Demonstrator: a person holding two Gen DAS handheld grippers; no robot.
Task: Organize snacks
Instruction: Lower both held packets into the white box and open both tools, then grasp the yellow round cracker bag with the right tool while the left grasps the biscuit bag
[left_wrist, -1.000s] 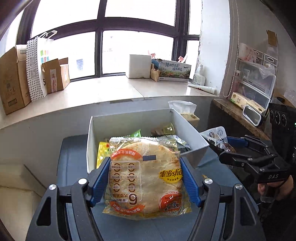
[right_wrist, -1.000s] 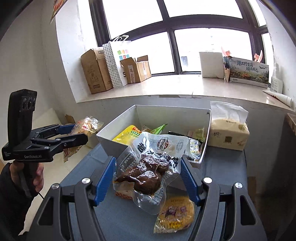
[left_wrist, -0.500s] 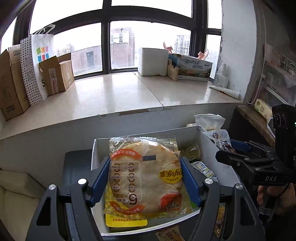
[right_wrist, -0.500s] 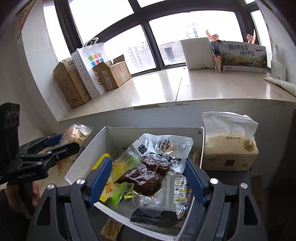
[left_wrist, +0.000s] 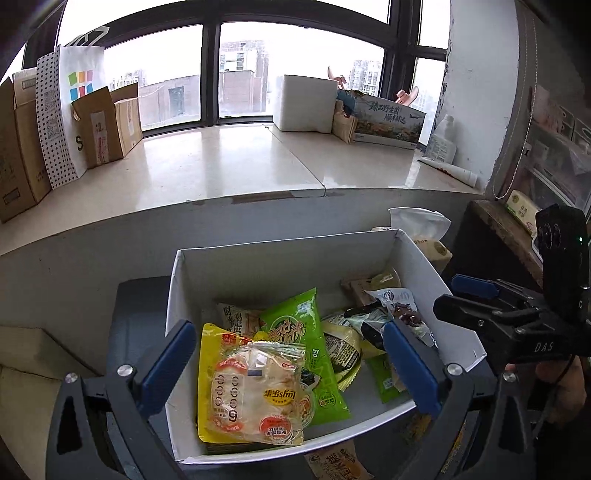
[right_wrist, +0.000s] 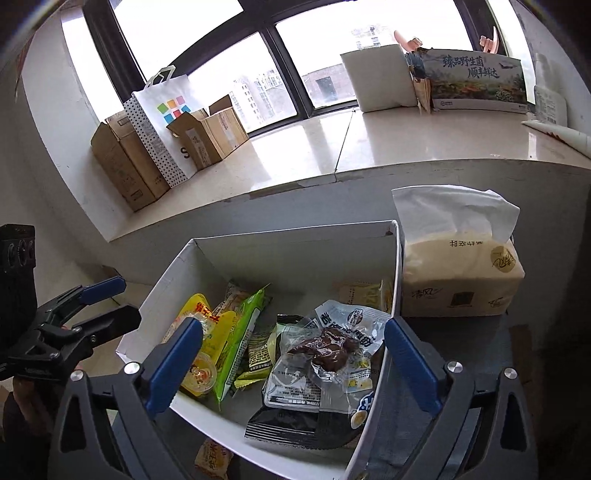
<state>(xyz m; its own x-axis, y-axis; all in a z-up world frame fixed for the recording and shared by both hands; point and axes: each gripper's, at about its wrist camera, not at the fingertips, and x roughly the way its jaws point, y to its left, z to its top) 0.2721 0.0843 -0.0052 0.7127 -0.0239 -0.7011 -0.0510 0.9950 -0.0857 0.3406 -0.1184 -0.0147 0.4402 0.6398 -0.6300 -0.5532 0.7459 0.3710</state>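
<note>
A white open box (left_wrist: 288, 242) on the dark table holds several snack packets. A clear packet of round flatbread (left_wrist: 255, 395) lies in its near left corner, on a yellow packet (left_wrist: 210, 354) and a green one (left_wrist: 299, 343). My left gripper (left_wrist: 288, 326) hangs over it, jaws opening, pads clear of the packet. In the right wrist view a clear packet of dark braised meat (right_wrist: 325, 350) lies at the near right of the box (right_wrist: 295, 232). My right gripper (right_wrist: 293, 325) stands above it, jaws opening, touching nothing.
A tissue pack (right_wrist: 458, 269) stands against the box's right wall. One snack packet (left_wrist: 336, 461) lies on the table in front of the box. Behind runs a pale windowsill with cardboard boxes (left_wrist: 107, 125) at the left. A cluttered shelf (left_wrist: 517, 221) is at the right.
Both grippers carried their packets forward over the box, then spread their jaws. The flatbread and the meat packet have dropped out of the grips and now lie inside the box.
</note>
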